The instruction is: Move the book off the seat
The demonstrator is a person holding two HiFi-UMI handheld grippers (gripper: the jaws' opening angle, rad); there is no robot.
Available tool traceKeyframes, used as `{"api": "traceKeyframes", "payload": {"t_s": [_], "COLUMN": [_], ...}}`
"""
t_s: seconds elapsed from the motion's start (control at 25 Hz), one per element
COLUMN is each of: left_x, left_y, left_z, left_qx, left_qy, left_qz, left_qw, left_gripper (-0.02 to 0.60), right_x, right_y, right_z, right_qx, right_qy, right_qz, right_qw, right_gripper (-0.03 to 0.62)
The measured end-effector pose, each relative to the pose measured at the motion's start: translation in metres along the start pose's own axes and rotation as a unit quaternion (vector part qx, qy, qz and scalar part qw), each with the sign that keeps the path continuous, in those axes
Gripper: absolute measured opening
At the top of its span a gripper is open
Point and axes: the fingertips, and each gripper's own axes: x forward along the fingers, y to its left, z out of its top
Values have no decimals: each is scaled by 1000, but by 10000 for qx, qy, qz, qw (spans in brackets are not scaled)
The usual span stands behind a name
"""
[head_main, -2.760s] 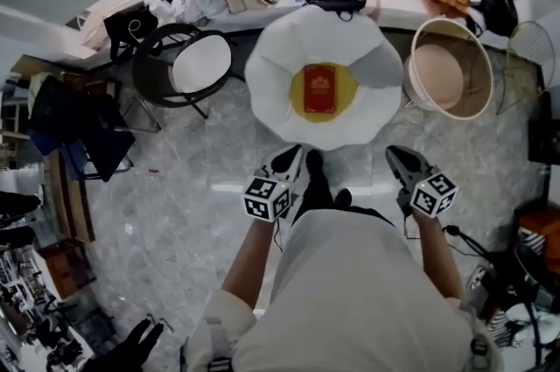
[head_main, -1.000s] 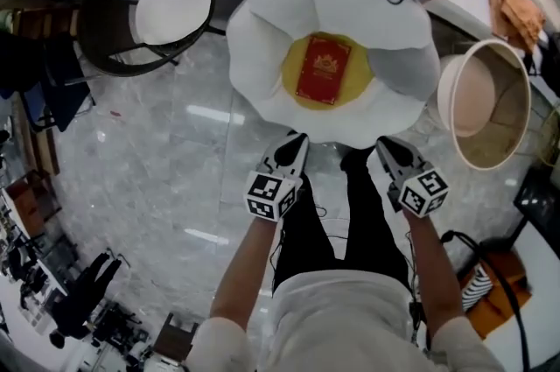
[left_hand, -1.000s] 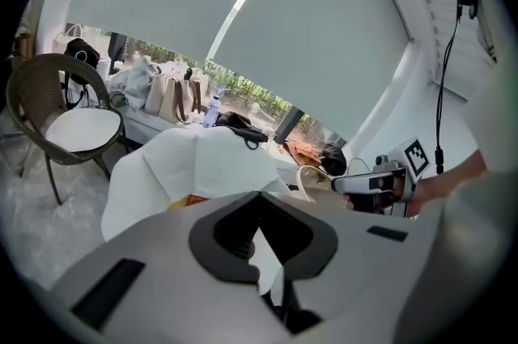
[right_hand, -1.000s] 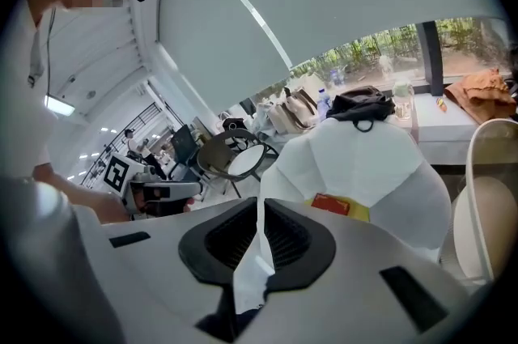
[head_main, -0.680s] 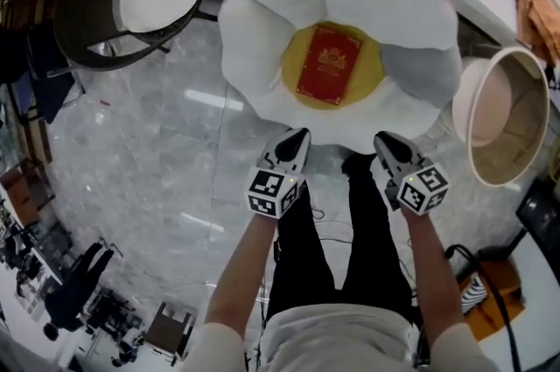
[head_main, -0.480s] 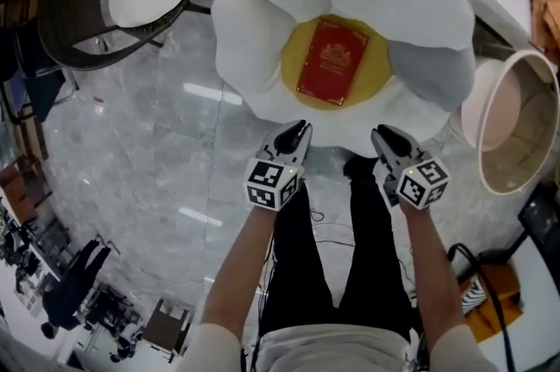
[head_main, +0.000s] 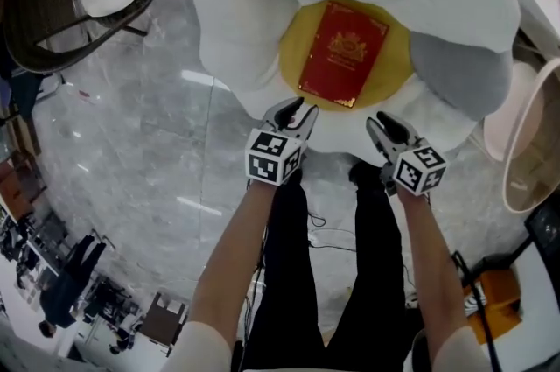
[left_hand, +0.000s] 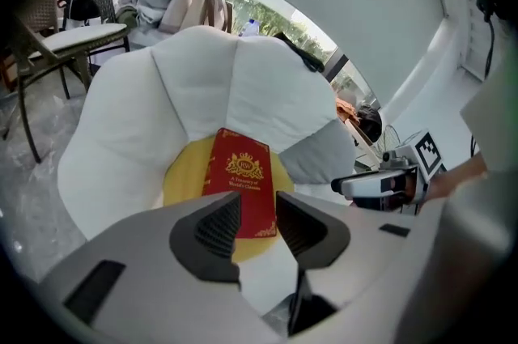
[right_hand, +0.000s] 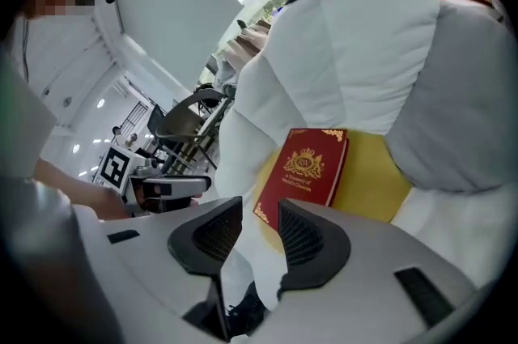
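1. The book (head_main: 343,53) lies on the seat (head_main: 254,3)'s yellow centre, long axis 1-to-7 o'clock.
2. My left gripper (head_main: 293,109), jaws opening and empty, is nearer; book at 1 o'clock.
3. My right gripper (head_main: 378,123), also opening empty, has it at 11 o'clock.

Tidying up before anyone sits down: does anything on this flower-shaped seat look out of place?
Yes: a red hardcover book with gold print lies flat on the yellow centre of the white petal-shaped cushion seat, turned slightly askew. Nothing looks spilled or damaged; one petal is grey rather than white.
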Motion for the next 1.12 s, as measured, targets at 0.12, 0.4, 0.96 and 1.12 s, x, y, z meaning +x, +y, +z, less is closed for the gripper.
{"api": "traceKeyframes", "payload": {"t_s": [0.12, 0.4, 0.96, 1.12], "left_x": [26, 80, 137, 138], "left_y": [21, 61, 85, 85], "left_z": [-18, -46, -83, -82], "left_qx": [-13, -96, -81, 44], "left_qy": [177, 492, 1326, 1364], "left_qz": [64, 192, 79, 88], "left_qw": [9998, 9986, 9911, 9906], "left_gripper": [150, 185, 329, 318], "right_x": [25, 75, 143, 147], "right_y": [-19, -59, -104, -102], "right_z": [-19, -48, -77, -77], "right_qx": [84, 315, 755, 840], "right_qy": [72, 122, 448, 465], "right_qz": [-50, -181, -505, -469], "right_qw": [9999, 9993, 9949, 9943], "right_gripper": [166, 198, 275, 261]}}
